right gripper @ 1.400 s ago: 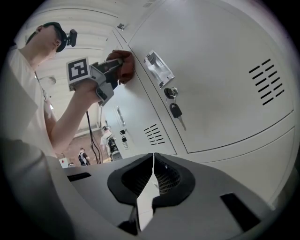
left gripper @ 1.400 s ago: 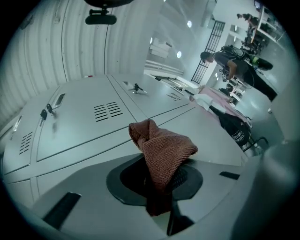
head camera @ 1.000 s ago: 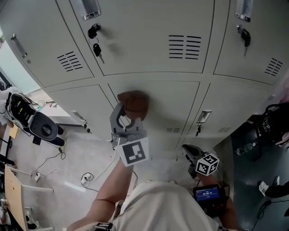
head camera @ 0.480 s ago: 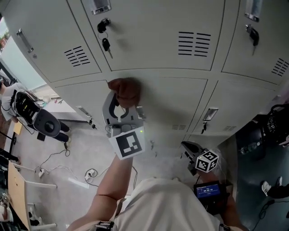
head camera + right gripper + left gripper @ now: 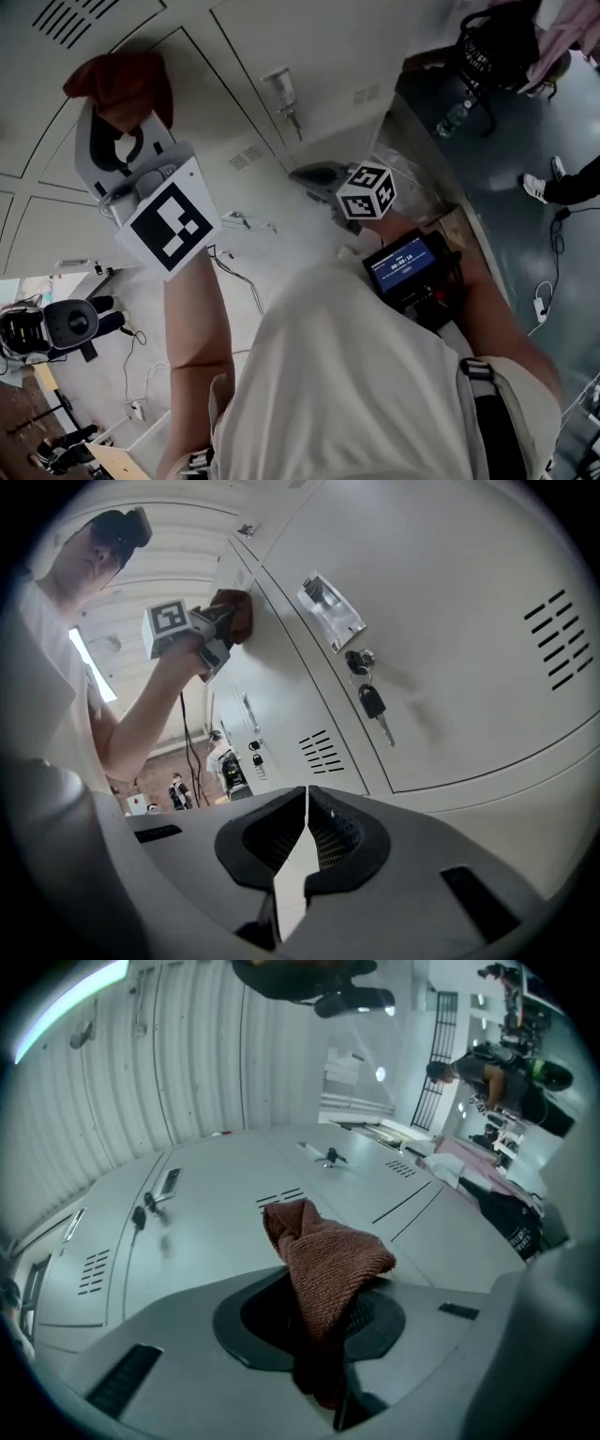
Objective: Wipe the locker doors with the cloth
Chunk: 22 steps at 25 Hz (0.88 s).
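A reddish-brown cloth [image 5: 122, 82] is pressed against a grey locker door [image 5: 225, 84], clamped in my left gripper [image 5: 117, 127]. In the left gripper view the cloth [image 5: 326, 1260] bunches up out of the shut jaws, with the locker doors [image 5: 206, 1213] beyond it. My right gripper [image 5: 314, 175] hangs lower, near the locker fronts, shut with nothing between its pads [image 5: 333, 836]. The right gripper view also shows the left gripper [image 5: 208, 635] holding the cloth [image 5: 234, 611] on the door above a locker with a key [image 5: 372, 705] in its lock.
A metal label holder [image 5: 279, 89] and vent slots [image 5: 246, 157] sit on the nearby doors. Dark bags [image 5: 497, 42], a water bottle [image 5: 455, 117] and someone's shoe [image 5: 539, 187] are on the floor at right. Cables [image 5: 131, 375] and black equipment [image 5: 56, 328] lie at lower left.
The left gripper has carried the cloth leftwards and up across the locker door. The head view has swung round and tilted. The right gripper stays low and shut.
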Each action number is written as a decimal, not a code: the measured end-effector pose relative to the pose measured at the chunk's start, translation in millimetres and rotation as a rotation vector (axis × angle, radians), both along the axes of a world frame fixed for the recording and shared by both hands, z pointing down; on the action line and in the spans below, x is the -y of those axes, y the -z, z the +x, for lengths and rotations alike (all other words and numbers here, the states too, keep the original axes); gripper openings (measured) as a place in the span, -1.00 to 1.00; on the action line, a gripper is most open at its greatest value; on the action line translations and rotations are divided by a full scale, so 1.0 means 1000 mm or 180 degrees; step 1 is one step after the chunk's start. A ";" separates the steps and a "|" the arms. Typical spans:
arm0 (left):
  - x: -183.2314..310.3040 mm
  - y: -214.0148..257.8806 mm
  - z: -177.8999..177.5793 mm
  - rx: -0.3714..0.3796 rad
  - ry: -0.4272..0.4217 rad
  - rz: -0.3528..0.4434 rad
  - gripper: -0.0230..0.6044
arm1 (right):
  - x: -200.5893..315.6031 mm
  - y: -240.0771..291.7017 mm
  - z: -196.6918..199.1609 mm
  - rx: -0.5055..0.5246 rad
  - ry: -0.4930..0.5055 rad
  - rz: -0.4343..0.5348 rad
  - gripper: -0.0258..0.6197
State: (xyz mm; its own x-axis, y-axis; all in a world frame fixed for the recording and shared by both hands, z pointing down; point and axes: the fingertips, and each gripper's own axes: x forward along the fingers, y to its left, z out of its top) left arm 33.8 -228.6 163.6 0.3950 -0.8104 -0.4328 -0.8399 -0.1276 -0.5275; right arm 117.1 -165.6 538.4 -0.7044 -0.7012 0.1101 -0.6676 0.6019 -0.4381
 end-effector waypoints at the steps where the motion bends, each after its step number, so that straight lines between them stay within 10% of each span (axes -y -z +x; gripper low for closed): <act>1: -0.003 0.007 0.016 0.0088 -0.0049 0.0083 -0.69 | -0.001 -0.001 0.004 0.0002 -0.0009 -0.0015 -0.86; 11: -0.013 -0.089 0.091 0.0832 -0.0223 -0.0049 -0.69 | -0.009 -0.020 0.022 0.0172 0.0026 -0.0113 -0.86; 22: -0.029 -0.268 0.031 0.0523 -0.0612 -0.1836 -0.68 | -0.022 -0.011 0.018 0.0210 0.0109 0.0123 -0.86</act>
State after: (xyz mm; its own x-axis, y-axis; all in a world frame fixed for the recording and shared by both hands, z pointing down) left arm 64.8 -199.5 431.9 0.5810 -0.8032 0.1315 -0.6874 -0.5708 -0.4490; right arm 135.0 -143.1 549.1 -0.7328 -0.6794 0.0360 -0.6168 0.6412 -0.4565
